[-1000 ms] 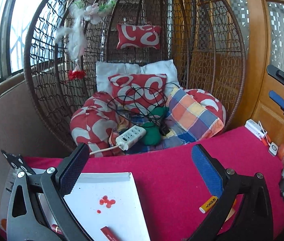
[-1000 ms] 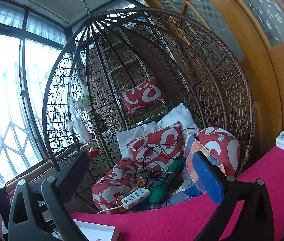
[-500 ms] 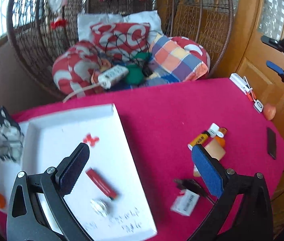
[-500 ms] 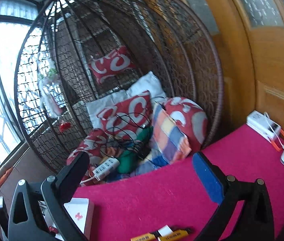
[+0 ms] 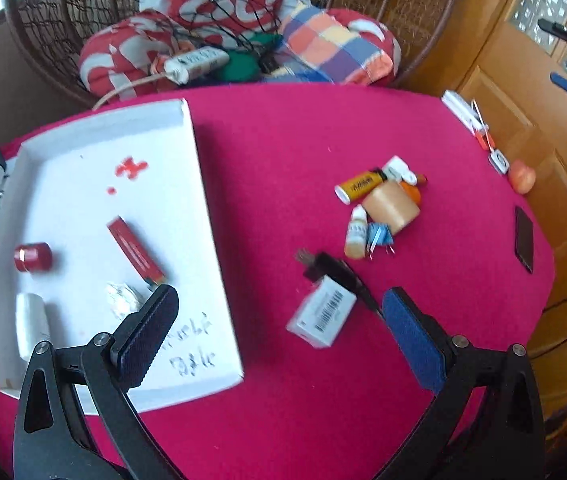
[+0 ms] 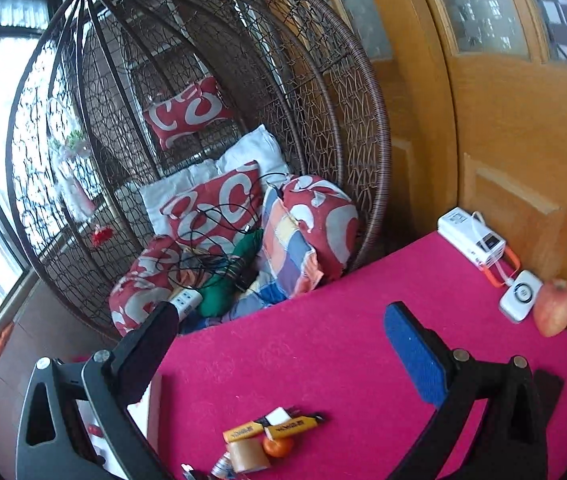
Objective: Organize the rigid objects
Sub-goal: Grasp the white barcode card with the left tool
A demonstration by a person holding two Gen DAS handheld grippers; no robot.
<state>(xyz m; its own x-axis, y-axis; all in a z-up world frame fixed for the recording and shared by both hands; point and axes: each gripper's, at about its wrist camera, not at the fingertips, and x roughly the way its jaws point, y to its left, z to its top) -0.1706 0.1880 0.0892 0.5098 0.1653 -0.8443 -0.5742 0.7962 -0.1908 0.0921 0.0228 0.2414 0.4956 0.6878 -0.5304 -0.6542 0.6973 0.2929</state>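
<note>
My left gripper (image 5: 279,316) is open and empty above the pink table, over a white barcoded box (image 5: 321,316) that lies by a black plug (image 5: 329,268). A white tray (image 5: 63,160) at left holds a red stick (image 5: 135,250), a red cap (image 5: 33,257), a white cylinder (image 5: 32,324) and a crumpled white thing (image 5: 123,298). A loose cluster sits at right: yellow tube (image 5: 359,186), tan spool (image 5: 391,208), small dropper bottle (image 5: 357,232), blue plug (image 5: 379,238). My right gripper (image 6: 281,344) is open and empty, above the same cluster (image 6: 271,432).
A black phone (image 5: 523,238), an apple (image 6: 554,306), a white power bank (image 6: 471,238) and a small white device (image 6: 521,295) lie along the table's right edge by the wooden door. A wicker hanging chair (image 6: 323,120) with cushions stands behind the table.
Both cameras have tilted down from the hanging chair toward the table. The tray and the loose cluster have come into the left view, and the cluster into the right view.
</note>
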